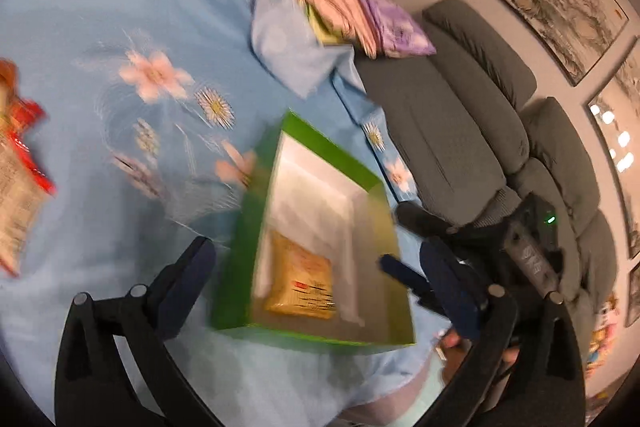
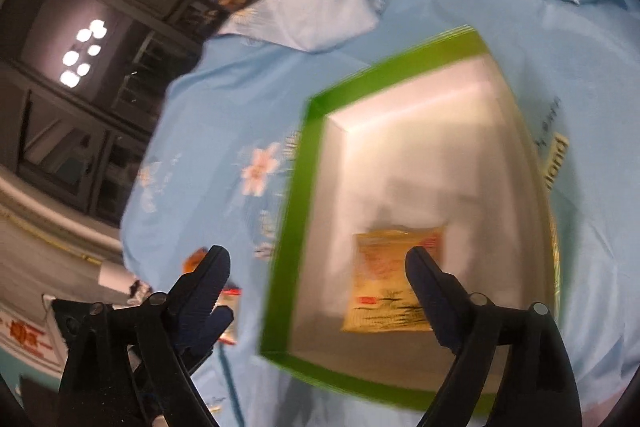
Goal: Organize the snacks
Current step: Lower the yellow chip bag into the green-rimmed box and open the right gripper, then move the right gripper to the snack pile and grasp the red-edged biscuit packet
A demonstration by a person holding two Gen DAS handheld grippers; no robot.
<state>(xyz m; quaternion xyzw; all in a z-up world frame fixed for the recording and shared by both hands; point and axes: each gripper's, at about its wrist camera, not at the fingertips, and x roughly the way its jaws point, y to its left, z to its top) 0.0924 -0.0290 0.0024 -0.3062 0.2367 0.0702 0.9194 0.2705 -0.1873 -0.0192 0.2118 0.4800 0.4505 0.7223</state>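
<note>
My two grippers hang over a table covered in a light blue cloth [image 1: 120,7] printed with pink flowers and daisies, and both pictures are blurred. A green box [image 2: 298,187] with a pale inside sits open on the cloth, and one yellow packet [image 2: 384,291] lies flat on its floor at the near end; it carries a small red label and dark lettering, too smeared to read. On the cloth just beyond the box's right wall, only the right view shows a yellow strip with the letters "ond" [image 2: 558,163], the rest cut off. My left gripper [image 1: 320,267] is spread fully wide and holds nothing, its two fingers standing either side of the box's near end without touching it. My right gripper [image 2: 316,259] is also wide open and empty, one finger over the cloth left of the box, the other over the packet. The left view alone shows my right gripper [image 1: 404,271] from the side at the box's right wall, a red and tan bag [image 1: 20,163] on the cloth at far left, a grey sofa [image 1: 460,131] and framed ink pictures [image 1: 564,11] on the wall. The right view alone shows dark windows [image 2: 92,75] reflecting ceiling lights. Both views show a stack of pink and purple packets [image 1: 352,7] at the far edge of the cloth.
</note>
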